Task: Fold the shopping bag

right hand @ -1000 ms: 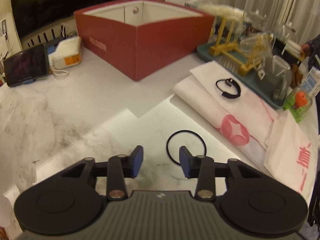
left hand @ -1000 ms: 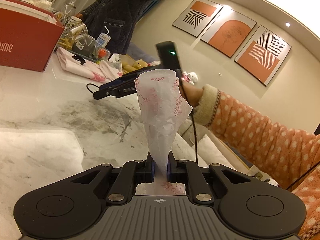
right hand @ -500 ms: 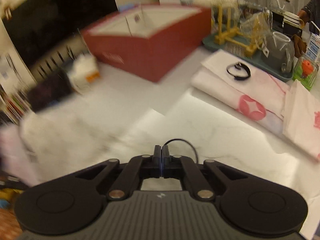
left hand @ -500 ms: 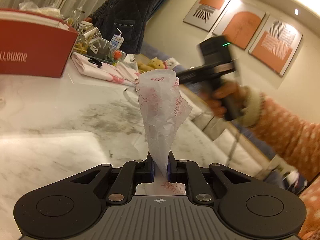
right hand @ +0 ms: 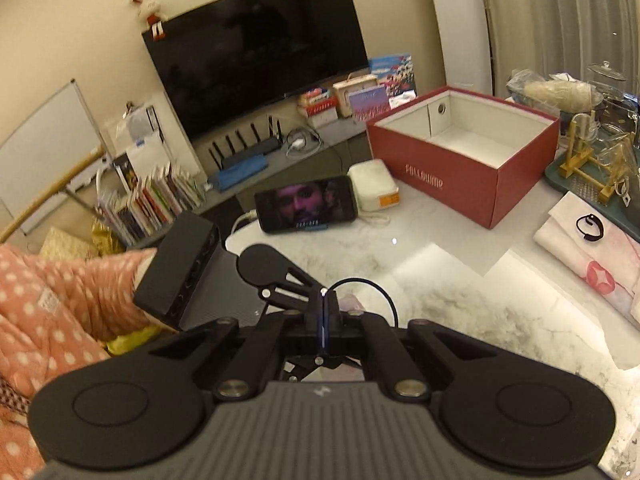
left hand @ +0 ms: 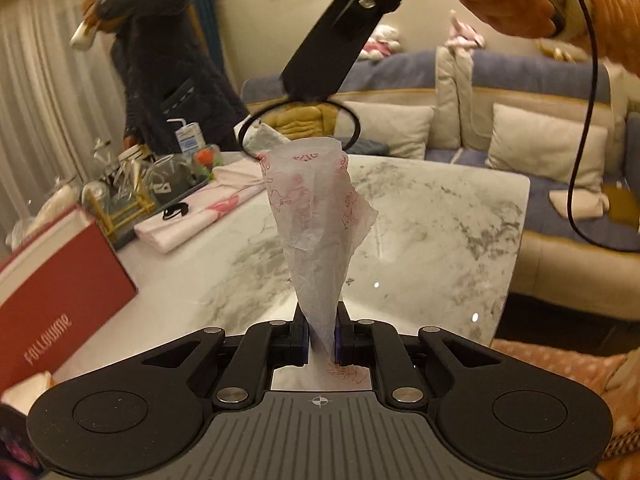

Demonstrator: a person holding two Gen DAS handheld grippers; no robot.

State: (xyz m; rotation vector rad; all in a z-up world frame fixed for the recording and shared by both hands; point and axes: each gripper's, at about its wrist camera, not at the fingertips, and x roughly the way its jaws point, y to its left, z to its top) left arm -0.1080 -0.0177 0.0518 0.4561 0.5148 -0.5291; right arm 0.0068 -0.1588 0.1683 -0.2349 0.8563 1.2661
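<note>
A white plastic shopping bag [left hand: 316, 216] with pink print is rolled into a narrow cone. It stands up from my left gripper [left hand: 320, 320], which is shut on its lower end. My right gripper [left hand: 304, 94] reaches in from the upper right, shut on a thin black elastic ring [left hand: 357, 122]. The ring hangs just above and behind the bag's top edge. In the right wrist view the right gripper [right hand: 323, 300] has its jaws pressed together on the ring [right hand: 384, 292], with the left gripper's body directly below it.
The marble table [left hand: 440, 220] carries a red open box [right hand: 460, 160], folded pink-and-white bags [left hand: 192, 216] with a small black band on them, a tray of glassware [left hand: 132, 188] and a propped phone [right hand: 308, 204]. A person in dark clothes [left hand: 168, 60] stands at the table's far side. A sofa [left hand: 520, 140] lies beyond.
The right gripper shut on the black ring on the table and lifted it over the bag's top. The left gripper rolled and rose, still holding the bag.
</note>
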